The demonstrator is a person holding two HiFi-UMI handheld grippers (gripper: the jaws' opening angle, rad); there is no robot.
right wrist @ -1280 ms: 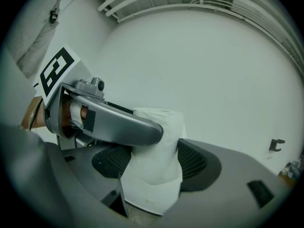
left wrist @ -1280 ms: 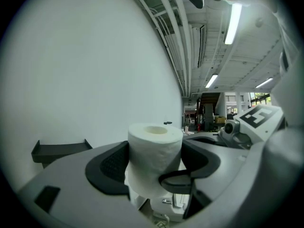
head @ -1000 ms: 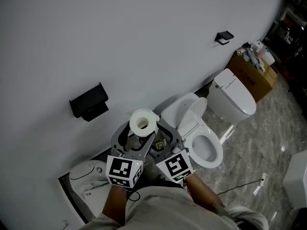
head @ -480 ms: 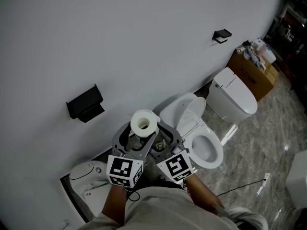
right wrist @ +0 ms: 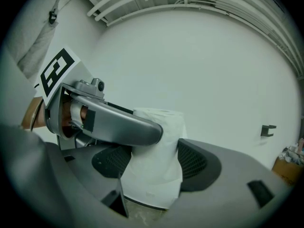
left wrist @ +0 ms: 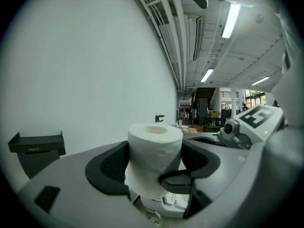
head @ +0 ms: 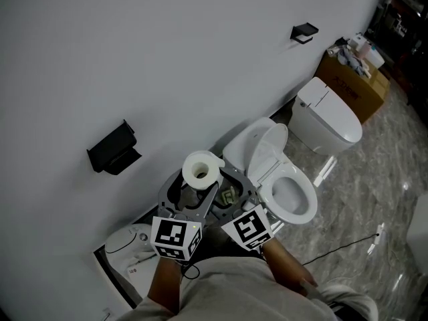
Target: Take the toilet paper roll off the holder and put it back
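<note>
Half done, I'd say: left gripper and right gripper both squeeze the toilet paper roll, well clear of the holder. Putting it back is what's left.

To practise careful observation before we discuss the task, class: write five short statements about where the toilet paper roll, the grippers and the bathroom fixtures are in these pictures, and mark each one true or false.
1. The toilet paper roll sits on the black holder. False: it is off the holder, held out in front of the wall.
2. The left gripper has its jaws pressed on the roll. True.
3. The right gripper is empty. False: its jaws grip the same roll.
4. The nearer toilet has its lid up. True.
5. The cardboard box stands left of the black holder. False: it is far to the right, beyond the second toilet.
</note>
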